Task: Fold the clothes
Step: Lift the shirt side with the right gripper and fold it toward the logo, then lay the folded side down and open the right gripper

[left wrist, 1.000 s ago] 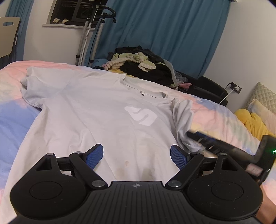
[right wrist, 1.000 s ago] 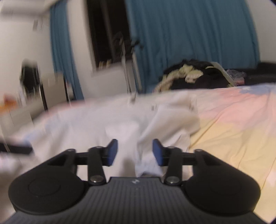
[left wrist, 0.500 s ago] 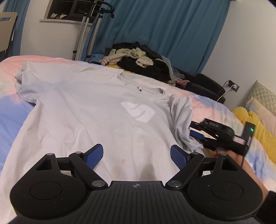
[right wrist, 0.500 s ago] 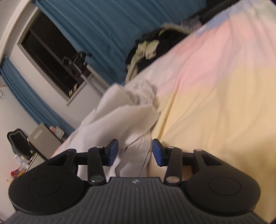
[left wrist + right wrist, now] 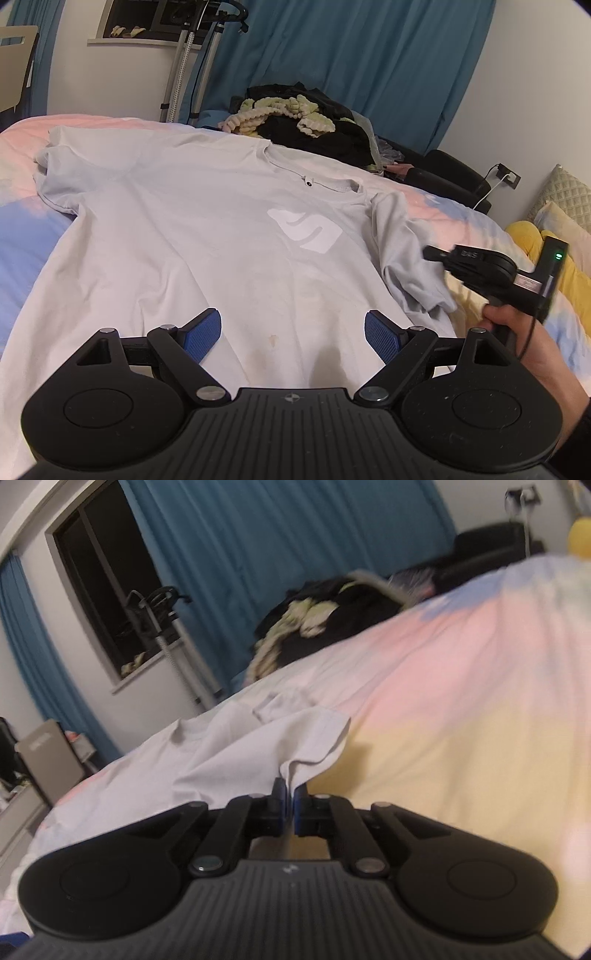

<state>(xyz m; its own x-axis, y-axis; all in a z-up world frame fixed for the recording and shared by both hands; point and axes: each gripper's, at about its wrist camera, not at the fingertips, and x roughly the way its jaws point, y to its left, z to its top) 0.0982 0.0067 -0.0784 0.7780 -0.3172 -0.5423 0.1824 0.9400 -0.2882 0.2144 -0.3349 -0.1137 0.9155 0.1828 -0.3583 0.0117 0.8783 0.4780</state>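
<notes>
White T-shirt (image 5: 207, 236) lies spread face-up on bed (image 5: 22, 236), body unfolded ahead of wide-spread left claw (image 5: 291, 332); right claw (image 5: 289, 797) pinches its crumpled sleeve (image 5: 295, 738), so nearly all folding remains.

- The T-shirt (image 5: 207, 236) lies spread flat on the bed (image 5: 22, 236), filling the middle of the left wrist frame, its collar toward the top.
- The left gripper (image 5: 291, 330) sits at the bottom centre, above the shirt's lower part, its fingers wide apart.
- The right gripper (image 5: 428, 253) is at the right edge, touching the shirt's right sleeve (image 5: 410, 258).
- In the right wrist frame, its fingers (image 5: 279, 794) pinch the sleeve edge at lower centre.
- A heap of clothes (image 5: 303, 118) lies behind the collar, upper centre.
- Pillows (image 5: 561, 218) lie at the far right.
- Curtains (image 5: 369, 59) hang behind the heap.
</notes>
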